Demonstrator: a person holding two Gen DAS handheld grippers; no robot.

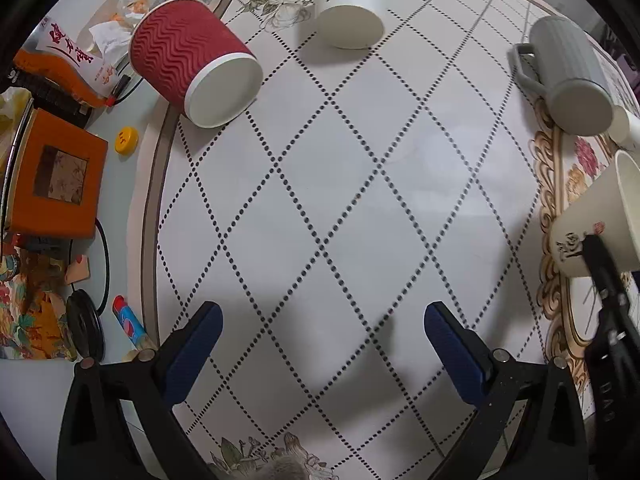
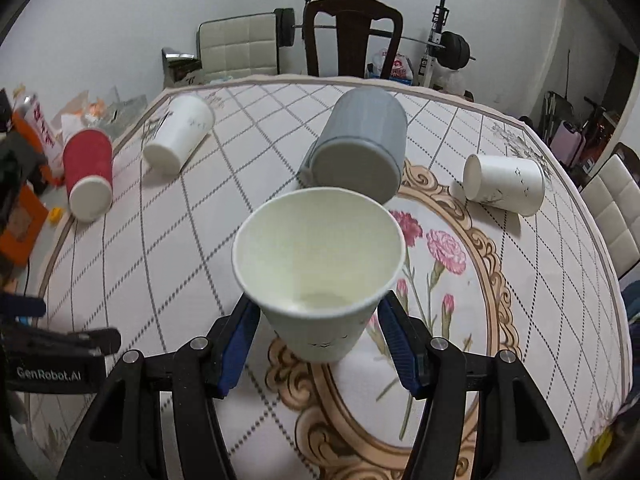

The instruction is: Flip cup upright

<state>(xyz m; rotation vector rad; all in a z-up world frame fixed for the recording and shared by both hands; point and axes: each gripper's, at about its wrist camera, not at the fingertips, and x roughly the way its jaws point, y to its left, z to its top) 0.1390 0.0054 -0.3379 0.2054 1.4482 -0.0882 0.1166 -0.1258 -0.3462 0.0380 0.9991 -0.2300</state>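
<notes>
My right gripper (image 2: 318, 334) is shut on a white paper cup (image 2: 316, 264), mouth up and tilted toward the camera, held just above the patterned tablecloth (image 2: 520, 320); the same cup shows at the right edge of the left wrist view (image 1: 596, 224). My left gripper (image 1: 320, 336) is open and empty above the tablecloth (image 1: 320, 200). A red ribbed cup (image 1: 192, 60) (image 2: 88, 168), a white printed cup (image 1: 350, 0) (image 2: 178, 136), a grey mug (image 1: 564, 72) (image 2: 360, 140) and another white cup (image 2: 506, 184) lie on their sides.
Orange boxes (image 1: 56, 188), a yellow cap (image 1: 126, 141), a lighter (image 1: 128, 322) and snack bags (image 1: 76, 56) clutter the table's left side. Chairs (image 2: 352, 36) and a barbell rack (image 2: 440, 48) stand behind the table.
</notes>
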